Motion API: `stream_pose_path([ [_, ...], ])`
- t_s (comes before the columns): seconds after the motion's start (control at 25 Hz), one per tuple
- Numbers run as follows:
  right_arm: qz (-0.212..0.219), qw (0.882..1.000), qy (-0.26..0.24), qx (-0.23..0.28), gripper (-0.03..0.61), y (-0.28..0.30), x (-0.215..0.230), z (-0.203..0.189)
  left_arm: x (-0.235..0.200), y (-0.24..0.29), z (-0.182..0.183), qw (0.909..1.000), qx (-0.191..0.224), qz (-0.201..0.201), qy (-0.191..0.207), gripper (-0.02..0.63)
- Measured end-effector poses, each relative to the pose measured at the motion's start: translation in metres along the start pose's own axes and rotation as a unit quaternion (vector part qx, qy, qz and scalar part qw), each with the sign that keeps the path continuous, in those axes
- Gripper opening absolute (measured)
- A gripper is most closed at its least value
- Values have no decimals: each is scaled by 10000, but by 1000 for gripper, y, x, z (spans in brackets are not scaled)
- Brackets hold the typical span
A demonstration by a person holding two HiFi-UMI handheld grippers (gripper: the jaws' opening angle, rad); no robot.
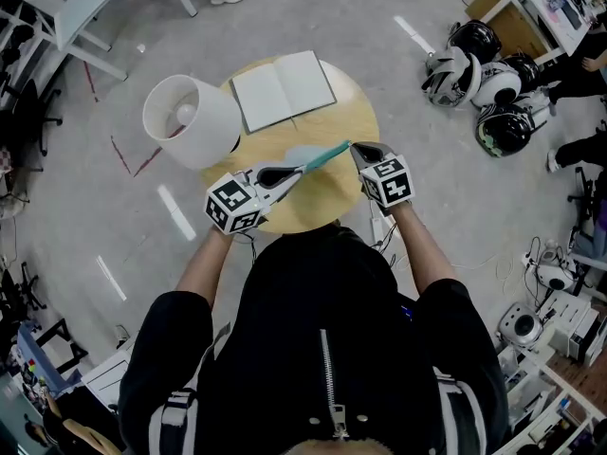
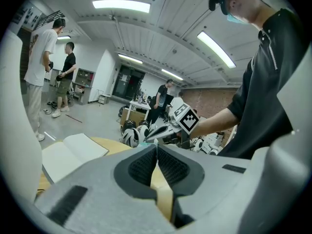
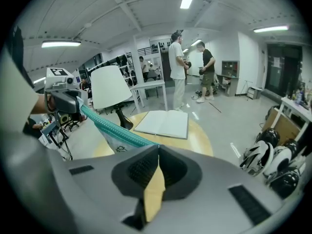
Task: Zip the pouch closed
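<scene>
the pouch (image 1: 318, 159) hangs in the air above the round wooden table (image 1: 332, 207), stretched between the two grippers. it is a pale, see-through pouch with a teal zipper band along its top edge. in the head view that band runs as a straight slanted line from the left gripper (image 1: 285, 172) up to the right gripper (image 1: 356, 148).

in the left gripper view the two dark ribbed pads are pressed together, with a sliver of teal at their tip, so this gripper is clamped on one end of the pouch. in the right gripper view the pads also meet, and the teal band runs straight into their tip, so the right gripper is clamped on the zipper edge at the other end. whether it pinches the slider itself or only the band, i cannot tell.

a small dark logo is printed on the pouch's clear side just below the zipper, showing in the right gripper view, but it is too small to read. each gripper carries a cube with black-and-white square markers; these are patterns, not letters.

on the table beyond the pouch lies an open notebook (image 1: 283, 90) with blank white pages. a white lampshade (image 1: 185, 119) stands at the table's left edge, just beside the notebook. several black-and-white helmets (image 1: 479, 74) sit on the floor to the right, well apart from the table. no other legible writing shows in any view.
</scene>
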State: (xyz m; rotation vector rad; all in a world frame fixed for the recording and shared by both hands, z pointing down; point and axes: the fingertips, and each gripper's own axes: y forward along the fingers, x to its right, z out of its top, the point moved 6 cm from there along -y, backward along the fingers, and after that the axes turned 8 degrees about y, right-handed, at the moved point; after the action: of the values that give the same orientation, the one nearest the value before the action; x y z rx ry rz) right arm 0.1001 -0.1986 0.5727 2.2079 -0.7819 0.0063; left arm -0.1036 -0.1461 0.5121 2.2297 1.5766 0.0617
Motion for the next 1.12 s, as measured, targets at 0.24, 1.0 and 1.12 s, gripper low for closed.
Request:
stream_pose_path([
  [0.24, -24, 9987, 324, 405, 18, -3, 7, 8, -13, 4, 12, 9989, 36, 473, 6, 18],
  [1.0, -572, 9717, 110, 2288, 4, -57, -5, 94, -45, 2, 32, 9877, 149, 1552, -67, 20],
  [1.12, -599, 9676, 114, 2451, 3, -64, -7, 95, -41, 2, 38, 9871, 118, 1589, 182, 20],
])
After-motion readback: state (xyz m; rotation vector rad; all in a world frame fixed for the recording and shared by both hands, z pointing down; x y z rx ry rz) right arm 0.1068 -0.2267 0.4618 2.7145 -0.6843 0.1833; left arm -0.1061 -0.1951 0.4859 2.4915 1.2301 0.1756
